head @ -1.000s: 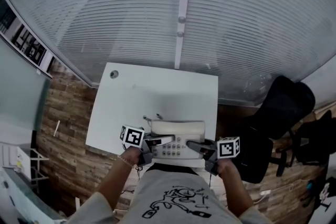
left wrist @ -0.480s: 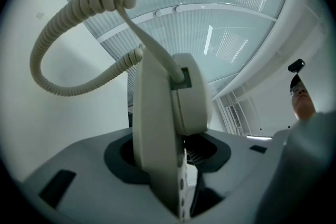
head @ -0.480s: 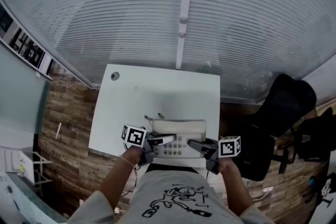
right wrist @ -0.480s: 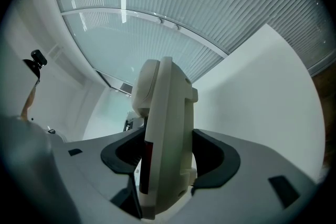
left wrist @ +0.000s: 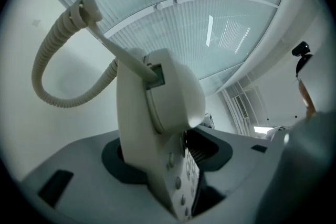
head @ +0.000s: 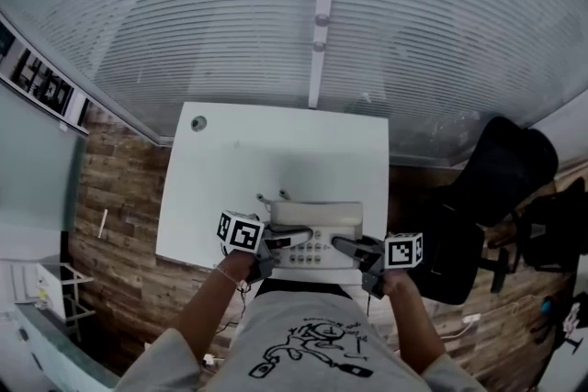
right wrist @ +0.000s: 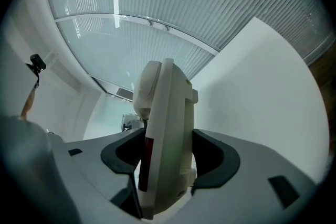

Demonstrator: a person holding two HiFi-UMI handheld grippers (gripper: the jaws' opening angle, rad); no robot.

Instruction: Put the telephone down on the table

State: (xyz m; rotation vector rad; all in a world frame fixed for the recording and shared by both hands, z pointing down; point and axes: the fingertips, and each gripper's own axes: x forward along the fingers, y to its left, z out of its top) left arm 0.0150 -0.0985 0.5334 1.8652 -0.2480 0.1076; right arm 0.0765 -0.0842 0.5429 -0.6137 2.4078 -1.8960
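Observation:
The beige telephone [head: 314, 218] lies near the front edge of the white table [head: 276, 156], handset on its cradle, keys toward me. My left gripper [head: 292, 240] is at its left end. Its jaws are opening, with the phone's body [left wrist: 157, 102] between them and a gap showing beside the right pad. The coiled cord [left wrist: 50, 55] loops off to the left. My right gripper [head: 342, 245] is at the right end, and both of its pads lie against the telephone's sides [right wrist: 165, 128].
A black office chair [head: 487, 188] stands right of the table. Window blinds [head: 322, 14] run along behind the table's far edge. A round cable hole [head: 198, 123] sits in the table's far left corner. Wood floor [head: 110, 225] shows on the left.
The head view has shifted a little. The telephone and both grippers keep their places at the table's front edge.

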